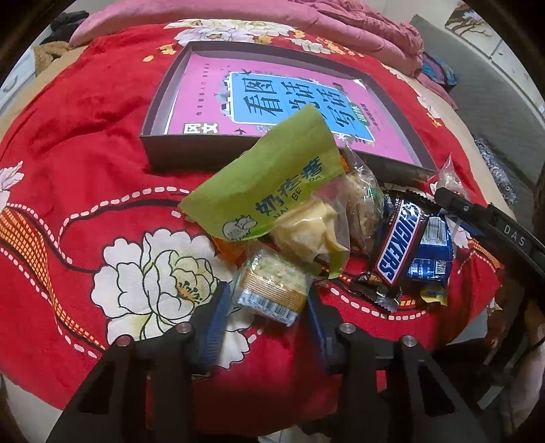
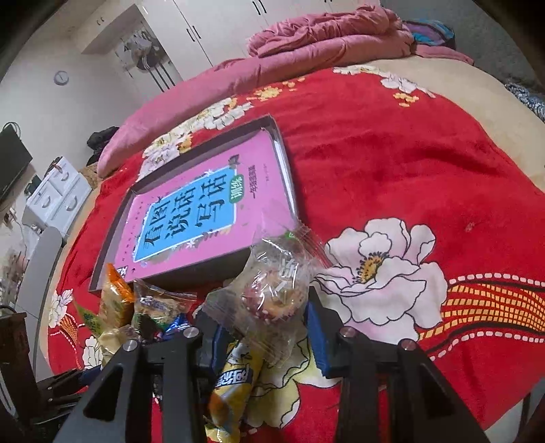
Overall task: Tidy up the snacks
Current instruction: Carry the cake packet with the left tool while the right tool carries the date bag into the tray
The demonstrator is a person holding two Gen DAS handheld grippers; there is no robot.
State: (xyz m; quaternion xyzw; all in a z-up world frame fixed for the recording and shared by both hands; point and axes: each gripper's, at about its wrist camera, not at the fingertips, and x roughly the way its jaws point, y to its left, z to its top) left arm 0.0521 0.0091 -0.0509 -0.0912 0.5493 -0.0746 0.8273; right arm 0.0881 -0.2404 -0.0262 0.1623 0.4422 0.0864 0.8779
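**Inspector:** State of both claws?

**Assistant:** The left gripper (image 1: 269, 306) is clenched on the small square cake packet (image 1: 272, 289), blue pads against both its sides, at the near edge of the snack pile. The right gripper (image 2: 265, 323) grasps a clear-wrapped round pastry (image 2: 276, 289) at the pile's other end, just beside the box corner.

**Inspector:** Where do the snacks belong?

**Assistant:** I judge the shallow dark box (image 1: 160, 150) behind the pile, with a pink book (image 1: 211, 85) lying inside it. Nothing has gone in yet.

**Inspector:** Risks?

**Assistant:** Three. The clear wrapper is loose and crinkled; the pads may hold film, not pastry, and it could slip out on lifting. The green bag (image 1: 272, 184) leans over the square packet, so raising the packet could topple it or drag neighbours. And the Snickers bar (image 1: 398, 245) lies between the two claws, so their paths to the box could cross.

**Inspector:** Surface?

**Assistant:** A red plush blanket (image 1: 85, 136) with white flowers, soft and uneven, so packets settle crookedly and the box may rock.

**Inspector:** Room?

**Assistant:** A bedroom: pink quilt (image 2: 323, 37) bunched at the far end, white wardrobes (image 2: 211, 20), a small white drawer unit (image 2: 58, 194) and a round wall clock (image 2: 61, 78).
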